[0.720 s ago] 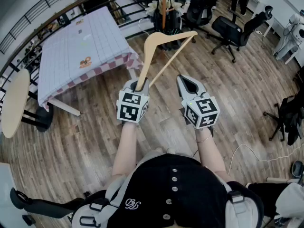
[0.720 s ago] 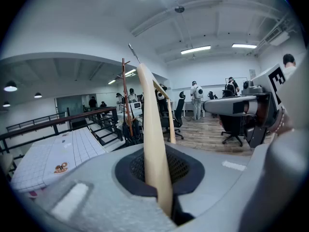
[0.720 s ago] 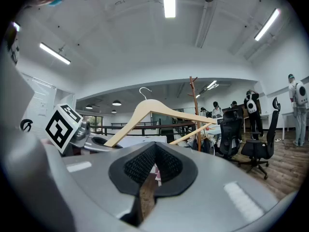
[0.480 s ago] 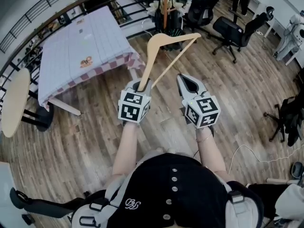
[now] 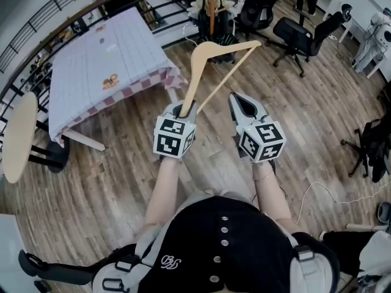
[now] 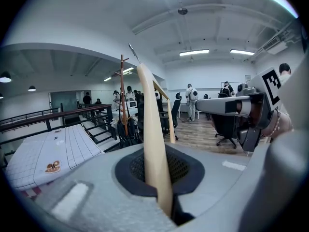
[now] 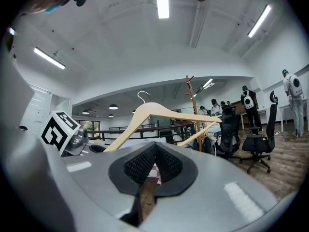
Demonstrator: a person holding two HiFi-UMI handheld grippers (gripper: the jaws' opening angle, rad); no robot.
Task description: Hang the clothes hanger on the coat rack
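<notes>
While standing well short of the tall brown wooden coat rack, holds pale wooden triangular clothes hanger by one arm tip in clamped left gripper, long axis slanting up toward rack, right gripper alongside, jaws together on nothing.

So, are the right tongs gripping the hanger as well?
No, the right tongs have nothing between them; only the left tongs are clamped on one end of the wooden hanger.

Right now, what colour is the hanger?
The hanger is pale natural wood with a metal hook; it shows best in the head view.
</notes>
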